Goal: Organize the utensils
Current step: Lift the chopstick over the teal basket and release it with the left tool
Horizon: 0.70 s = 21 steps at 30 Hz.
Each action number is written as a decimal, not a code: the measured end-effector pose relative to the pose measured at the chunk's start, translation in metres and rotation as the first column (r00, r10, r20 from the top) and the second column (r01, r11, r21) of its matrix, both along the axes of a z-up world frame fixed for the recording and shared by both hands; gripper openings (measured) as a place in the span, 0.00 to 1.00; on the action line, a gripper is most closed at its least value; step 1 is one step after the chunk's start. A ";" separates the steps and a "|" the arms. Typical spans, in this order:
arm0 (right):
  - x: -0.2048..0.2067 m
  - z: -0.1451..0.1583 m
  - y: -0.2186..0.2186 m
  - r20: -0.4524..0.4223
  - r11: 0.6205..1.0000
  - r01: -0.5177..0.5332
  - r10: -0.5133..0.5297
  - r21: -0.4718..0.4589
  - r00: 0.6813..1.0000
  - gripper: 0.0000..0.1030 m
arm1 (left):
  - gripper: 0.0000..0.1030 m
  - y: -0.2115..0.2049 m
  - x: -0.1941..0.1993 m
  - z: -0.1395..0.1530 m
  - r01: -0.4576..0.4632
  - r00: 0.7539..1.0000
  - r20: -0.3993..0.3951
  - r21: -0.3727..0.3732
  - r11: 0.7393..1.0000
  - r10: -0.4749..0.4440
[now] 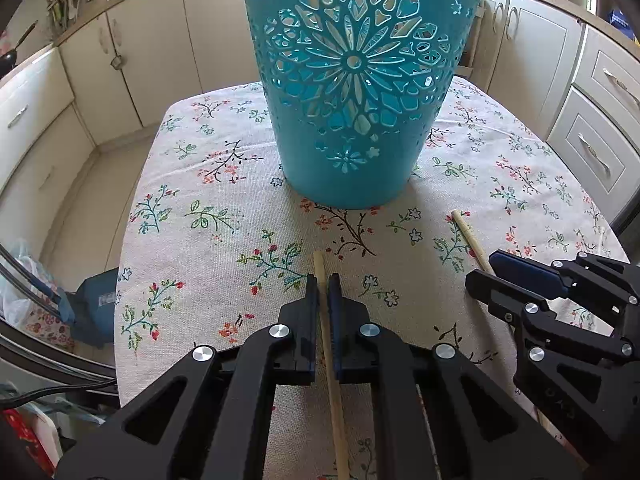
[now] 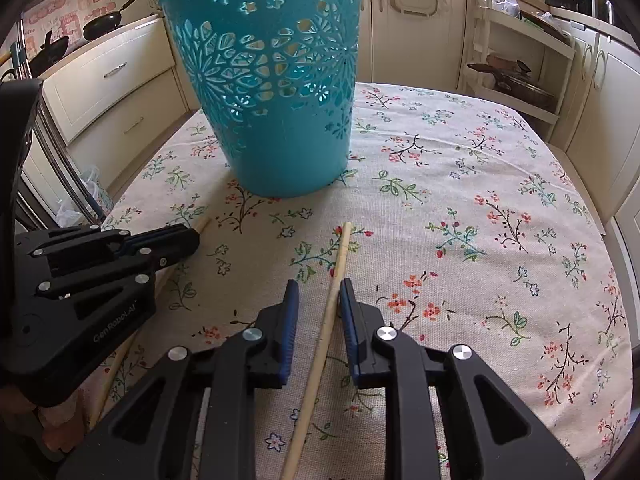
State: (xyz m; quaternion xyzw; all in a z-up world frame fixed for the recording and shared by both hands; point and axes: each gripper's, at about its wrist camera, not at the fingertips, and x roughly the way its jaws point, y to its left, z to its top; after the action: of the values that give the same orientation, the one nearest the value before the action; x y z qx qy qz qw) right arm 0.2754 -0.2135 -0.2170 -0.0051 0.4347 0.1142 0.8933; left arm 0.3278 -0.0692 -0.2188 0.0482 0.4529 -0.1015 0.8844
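Observation:
A tall teal perforated basket [image 1: 352, 92] stands on the floral tablecloth; it also shows in the right wrist view [image 2: 276, 88]. My left gripper [image 1: 323, 288] is shut on a pale wooden chopstick [image 1: 330, 360] that runs forward between its pads. My right gripper [image 2: 318, 300] is open around a second chopstick [image 2: 328, 312], which lies on the cloth nearer the right pad. In the left wrist view the right gripper [image 1: 486, 270] sits over that second chopstick [image 1: 466, 232]. In the right wrist view the left gripper [image 2: 188, 238] sits at left with its chopstick [image 2: 204, 224].
The table [image 2: 500, 184] is ringed by cream kitchen cabinets [image 1: 140, 52]. A white shelf rack with pots [image 2: 516, 68] stands at back right. Woks [image 2: 102, 22] sit on the left counter. Bags [image 1: 24, 292] lie on the floor beyond the table's left edge.

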 end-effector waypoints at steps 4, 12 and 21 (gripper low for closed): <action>0.000 0.000 -0.002 0.000 1.000 0.001 -0.001 0.008 1.000 0.21 | 0.04 0.010 -0.002 0.006 -0.011 0.999 -0.039 -0.091 0.996 0.007; 0.000 0.001 -0.006 -0.003 1.000 -0.001 0.002 0.028 1.000 0.21 | 0.04 0.033 -0.017 0.082 0.040 0.999 0.045 -0.338 0.940 -0.026; 0.002 0.000 -0.009 -0.007 0.999 0.001 0.000 0.052 1.000 0.21 | 0.04 0.035 0.003 0.176 0.091 0.975 0.222 -0.447 0.890 0.011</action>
State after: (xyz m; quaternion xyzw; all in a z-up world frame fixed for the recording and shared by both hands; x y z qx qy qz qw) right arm 0.2771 -0.2227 -0.2172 0.0187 0.4348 0.1253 0.8916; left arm 0.3305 -0.0347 -0.0428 -0.1396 0.3158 -0.2170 0.9131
